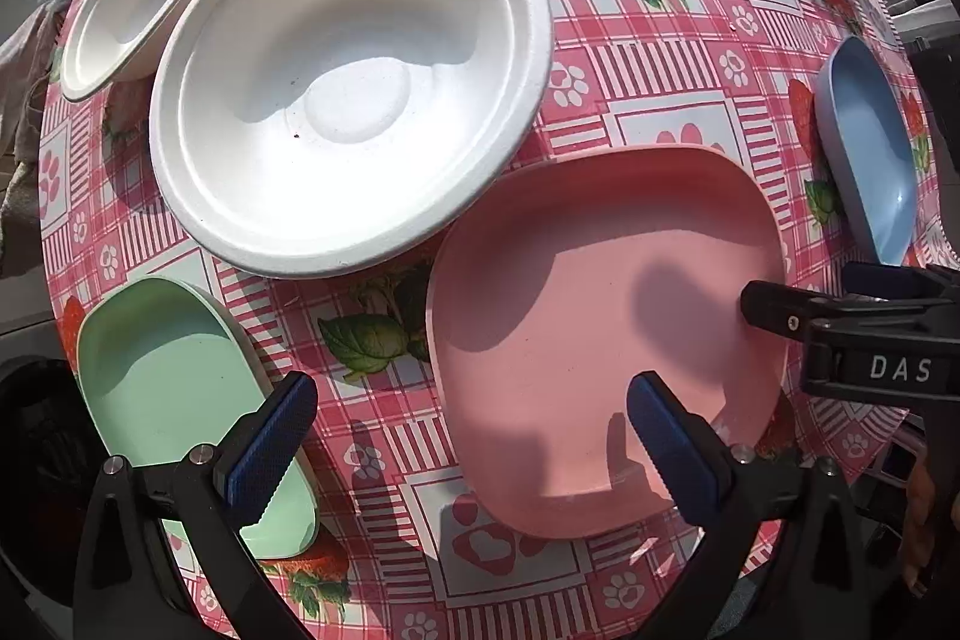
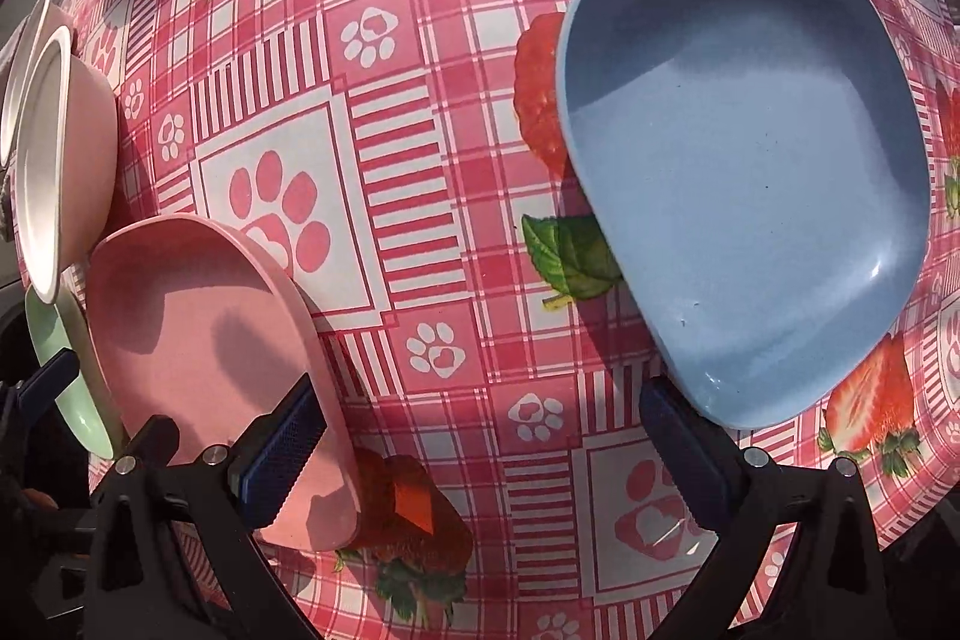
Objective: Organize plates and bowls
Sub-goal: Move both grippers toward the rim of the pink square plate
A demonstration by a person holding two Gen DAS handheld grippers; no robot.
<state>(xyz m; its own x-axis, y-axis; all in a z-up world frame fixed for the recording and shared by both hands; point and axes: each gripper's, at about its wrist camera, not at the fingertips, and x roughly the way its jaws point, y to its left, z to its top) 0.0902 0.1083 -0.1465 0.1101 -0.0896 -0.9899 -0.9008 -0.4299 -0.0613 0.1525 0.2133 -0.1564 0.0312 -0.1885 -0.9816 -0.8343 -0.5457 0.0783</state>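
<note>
- The left gripper [image 1: 471, 436] hangs wide open and empty between the green plate [image 1: 180, 400] and pink plate [image 1: 576, 340].
- The right gripper [image 2: 480, 442] is spread wide, holding nothing, between the pink plate [image 2: 198, 328] and blue plate [image 2: 750, 172].
- A white paper bowl [image 1: 354, 82] sits on the strawberry tablecloth [image 1: 630, 58].

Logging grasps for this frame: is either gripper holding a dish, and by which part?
Nothing is held. The left gripper and right gripper are both open, hovering above the square pink plastic plate and the checked strawberry-print tablecloth.
</note>
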